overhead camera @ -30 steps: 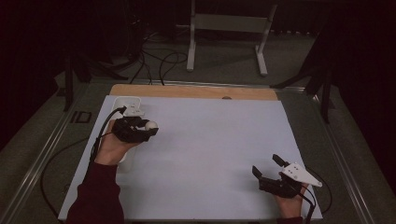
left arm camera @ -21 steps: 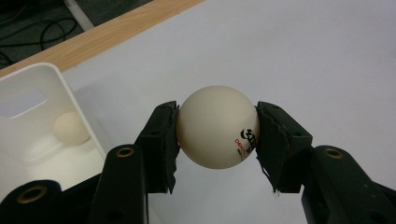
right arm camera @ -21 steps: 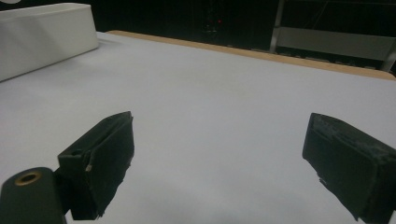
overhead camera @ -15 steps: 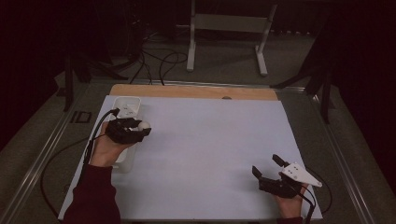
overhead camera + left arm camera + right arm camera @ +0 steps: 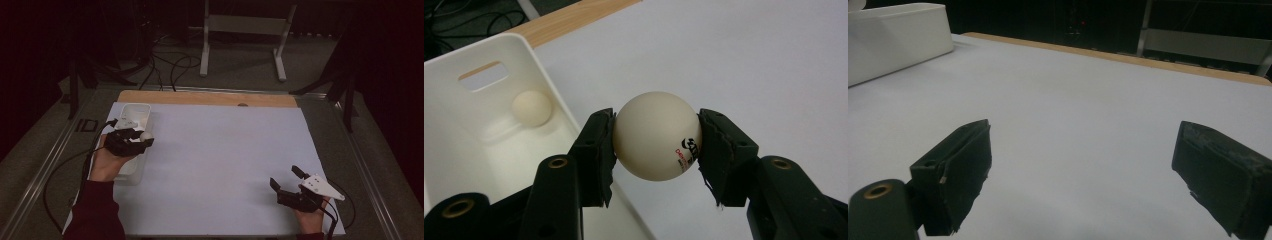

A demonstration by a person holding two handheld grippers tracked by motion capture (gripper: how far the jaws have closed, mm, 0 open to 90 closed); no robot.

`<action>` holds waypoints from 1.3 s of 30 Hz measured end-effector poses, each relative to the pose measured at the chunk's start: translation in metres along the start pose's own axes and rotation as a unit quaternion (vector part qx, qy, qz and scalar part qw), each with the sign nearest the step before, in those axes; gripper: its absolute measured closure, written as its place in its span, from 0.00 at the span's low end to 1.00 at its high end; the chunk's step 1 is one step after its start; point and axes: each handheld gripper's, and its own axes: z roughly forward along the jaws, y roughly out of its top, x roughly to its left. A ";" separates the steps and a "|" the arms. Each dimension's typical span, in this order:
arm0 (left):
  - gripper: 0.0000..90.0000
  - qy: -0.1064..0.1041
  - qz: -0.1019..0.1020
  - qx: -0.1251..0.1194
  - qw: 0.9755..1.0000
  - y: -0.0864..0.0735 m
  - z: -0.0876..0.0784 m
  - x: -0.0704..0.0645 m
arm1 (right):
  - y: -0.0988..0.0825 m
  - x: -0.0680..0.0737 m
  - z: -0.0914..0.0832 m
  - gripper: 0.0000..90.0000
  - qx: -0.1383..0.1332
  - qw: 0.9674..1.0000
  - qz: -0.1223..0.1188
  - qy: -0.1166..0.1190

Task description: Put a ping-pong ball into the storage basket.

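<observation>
The left gripper (image 5: 143, 138) has drifted from the open white sheet toward the near-left corner of the table (image 5: 210, 98) over the last second, and it now hangs at the right-hand rim of the white bin (image 5: 131, 111) instead of beside it. Its pads are pinched on a pale ping-pong ball (image 5: 657, 135) — one pad on each side, printed logo turned toward the right pad. In the left gripper view the ball sits just outside the bin's wall, above the white sheet (image 5: 225, 165), not yet over the opening. A second ball (image 5: 532, 108) already lies on the bin floor, near the handle slot.

That shift looks like the carry step of dropping balls into the bin — nearly finished, with a short move across the rim left before the release.

The right gripper (image 5: 290, 181) has kept its place at the near-right of the sheet, jaws spread wide with nothing between them.
</observation>
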 end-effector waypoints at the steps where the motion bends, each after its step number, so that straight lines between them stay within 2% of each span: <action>1: 0.57 0.001 -0.005 -0.003 1.000 -0.003 -0.001 0.003 | 0.000 0.000 0.000 0.10 0.000 1.000 0.000 0.000; 11: 0.57 0.006 -0.028 -0.009 1.000 -0.018 -0.005 0.013 | 0.000 0.000 0.000 0.10 0.001 1.000 -0.001 0.000; 15: 0.57 0.005 -0.037 -0.019 0.999 -0.024 -0.010 0.020 | 0.000 0.001 0.000 0.10 0.000 1.000 0.000 0.000; 28: 0.57 0.008 -0.033 -0.028 0.999 -0.033 -0.014 0.030 | 0.000 0.001 0.001 0.10 0.000 1.000 -0.001 0.001; 39: 0.57 0.030 -0.034 -0.031 0.999 -0.038 -0.016 0.033 | 0.000 0.001 0.001 0.10 0.001 1.000 -0.001 0.001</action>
